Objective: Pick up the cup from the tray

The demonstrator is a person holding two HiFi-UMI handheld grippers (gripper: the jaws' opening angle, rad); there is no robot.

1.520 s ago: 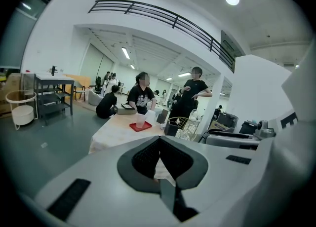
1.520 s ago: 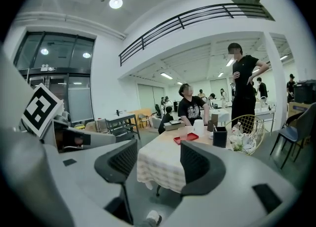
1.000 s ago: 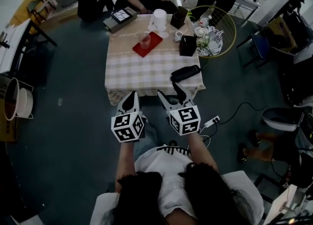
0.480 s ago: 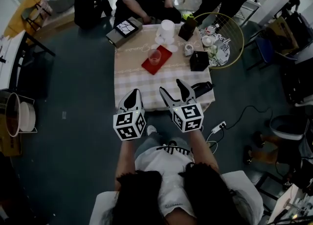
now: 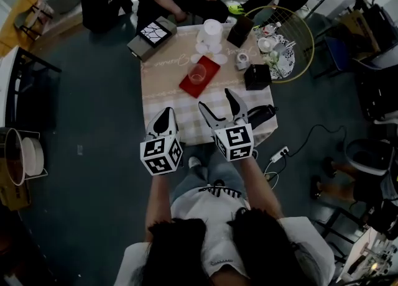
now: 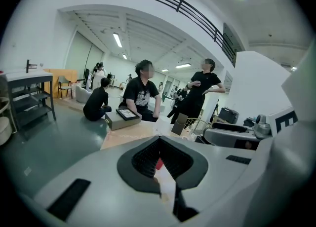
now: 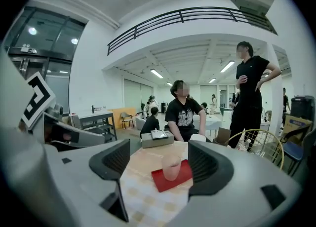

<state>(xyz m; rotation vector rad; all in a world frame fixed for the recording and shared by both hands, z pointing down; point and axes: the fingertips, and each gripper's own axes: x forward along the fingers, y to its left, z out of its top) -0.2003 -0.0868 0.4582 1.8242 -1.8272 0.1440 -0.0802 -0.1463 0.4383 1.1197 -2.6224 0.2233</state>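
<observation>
The cup [image 5: 197, 73] stands on the red tray [image 5: 187, 84], upper middle of the frame. The right tool [image 5: 216, 99] has its jaws opening, nothing between them; the left tool [image 5: 165, 113] is clenched, empty.

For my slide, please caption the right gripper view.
Right gripper, jaws opening and empty, faces the cup on the red tray.

Bare tablecloth [image 5: 176, 101] lies open before the cup [image 5: 198, 73].

Left gripper view: tray [image 6: 159, 164] was mostly hidden behind jaws, red sliver only. Head view: items at table's [image 5: 166, 86] 2 o'clock were too small to ID.
</observation>
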